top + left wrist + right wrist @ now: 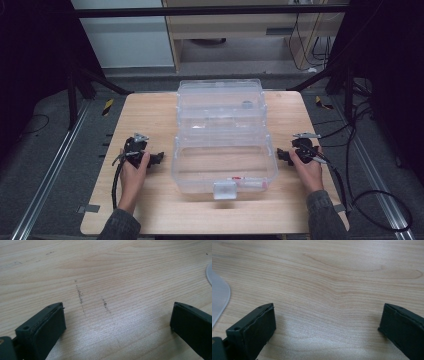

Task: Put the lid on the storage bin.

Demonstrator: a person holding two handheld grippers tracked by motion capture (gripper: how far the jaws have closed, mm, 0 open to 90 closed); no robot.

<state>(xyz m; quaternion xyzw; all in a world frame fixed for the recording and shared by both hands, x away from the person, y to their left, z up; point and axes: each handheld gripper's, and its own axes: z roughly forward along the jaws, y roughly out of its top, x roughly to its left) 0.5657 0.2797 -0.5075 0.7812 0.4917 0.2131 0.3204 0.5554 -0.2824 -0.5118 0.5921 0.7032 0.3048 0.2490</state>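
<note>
- At the bottom of the high view, the person's forearms come in from the lower edge, each hand holding a claw that rests on the wooden tabletop (150, 210).
- The left claw (159, 159) sits at centre left of the frame, pointing toward the box; in the left gripper view its jaws stand wide apart with only bare wood between them.
- The right claw (281, 155) sits at centre right, likewise spread wide and holding nothing, just beside the box wall.
- Between them stands the clear plastic box (223, 165), its lid (220, 102) hinged up and back toward the upper centre; a latch (224, 190) shows on the near wall and a small red-and-white item (245, 180) lies inside.
- This looks like the starting pose, with no contact made; the next move likely calls for reaching to the lid or into the box.
</note>
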